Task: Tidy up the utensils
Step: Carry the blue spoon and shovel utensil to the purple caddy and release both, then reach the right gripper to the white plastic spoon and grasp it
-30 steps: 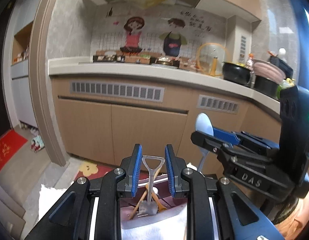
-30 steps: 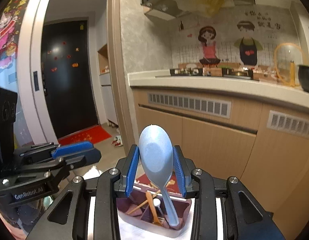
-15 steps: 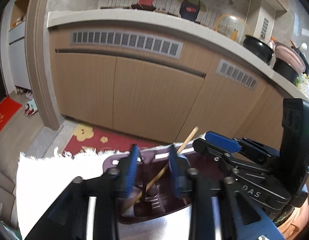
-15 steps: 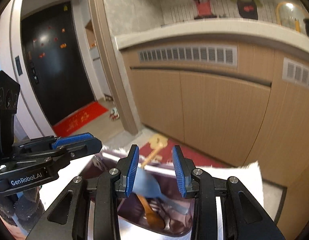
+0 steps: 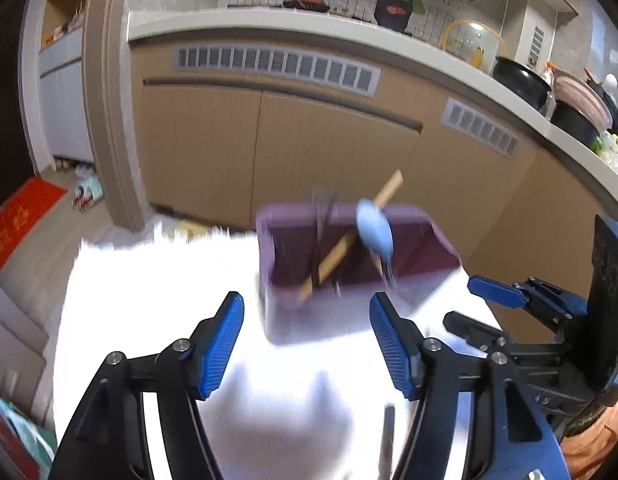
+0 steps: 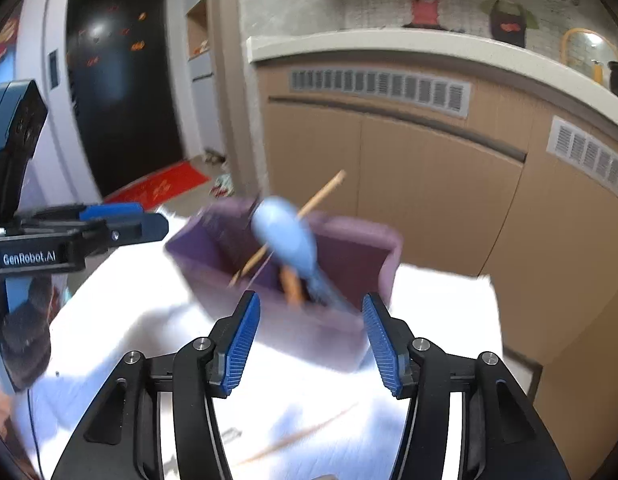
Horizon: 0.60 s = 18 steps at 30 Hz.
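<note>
A purple utensil holder point(image 5: 277, 264) stands on the white cloth, blurred by motion. In it lean a pale blue spoon point(image 5: 375, 232), a wooden stick point(image 5: 361, 228) and a thin metal utensil point(image 5: 321, 216). My left gripper point(image 5: 307, 312) sits just short of the holder with its jaws opening and nothing between them. In the right wrist view the holder point(image 6: 373, 248) holds the blue spoon point(image 6: 285, 236), bowl up. My right gripper point(image 6: 309, 308) is at the holder's near wall, its jaws opening and its pads touching nothing. Each gripper also shows in the other's view: right gripper point(image 5: 479, 306), left gripper point(image 6: 149, 220).
The white cloth point(image 5: 157, 280) covers the table; a dark utensil point(image 5: 387, 436) and a thin wooden stick point(image 6: 301, 436) lie on it near me. Beyond the table edge are tan kitchen cabinets point(image 5: 329, 140), a counter with pots point(image 5: 521, 80), a red mat point(image 6: 165, 186) and a dark door.
The left gripper let go of the metal utensil and the right let go of the blue spoon; both now stand in the holder. Both grippers sank, tilted down and widened their jaws.
</note>
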Tool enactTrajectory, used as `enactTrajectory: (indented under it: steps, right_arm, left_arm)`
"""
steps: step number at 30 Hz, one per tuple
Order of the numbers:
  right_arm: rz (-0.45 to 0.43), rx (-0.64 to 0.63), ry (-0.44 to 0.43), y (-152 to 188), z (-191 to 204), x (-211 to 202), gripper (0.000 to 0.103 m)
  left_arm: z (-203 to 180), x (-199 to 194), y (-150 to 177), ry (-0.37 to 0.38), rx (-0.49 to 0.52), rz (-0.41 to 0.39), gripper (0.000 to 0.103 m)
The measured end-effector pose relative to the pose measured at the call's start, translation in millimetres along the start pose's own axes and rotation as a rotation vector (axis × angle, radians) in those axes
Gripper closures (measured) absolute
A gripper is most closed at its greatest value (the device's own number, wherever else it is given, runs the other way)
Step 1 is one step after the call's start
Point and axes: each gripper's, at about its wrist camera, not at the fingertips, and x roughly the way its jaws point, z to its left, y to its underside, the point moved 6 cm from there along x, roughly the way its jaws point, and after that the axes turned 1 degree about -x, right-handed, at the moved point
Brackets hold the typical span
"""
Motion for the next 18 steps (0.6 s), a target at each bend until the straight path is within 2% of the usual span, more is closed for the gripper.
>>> enactTrajectory:
  steps: [4,8,11,15,18]
  right_arm:
    - [0.057,-0.085,-0.036,37.2,30.1,-10.5,0.045]
    - [0.059,-0.119,-0.048,67.7,50.5,-24.9,0.045]
    - [0.068,-0.100,-0.061,86.3,51.8,-32.5,0.043]
    - [0.102,-0.066,-0.037,111.2,48.2,-40.2,0.043]
    - [0.118,-0.065,-0.020,125.3,46.1,-47.4,0.043]
  left_arm:
    - [-7.4,-16.3,38.1,0.035,-0.033,0.047,0.040]
    - [-23.1,-46.5,77.0,0.047,-0.063,0.005,0.036]
    - [-39.0,-61.5,99.1,0.082,-0.091,-0.009,0.034]
    - [-61.7,-69.1,128.0,0.165,-0.126,0.049,0.034]
    - [-58.4,-77.7,136.0,0.134,-0.099,0.058,0.034]
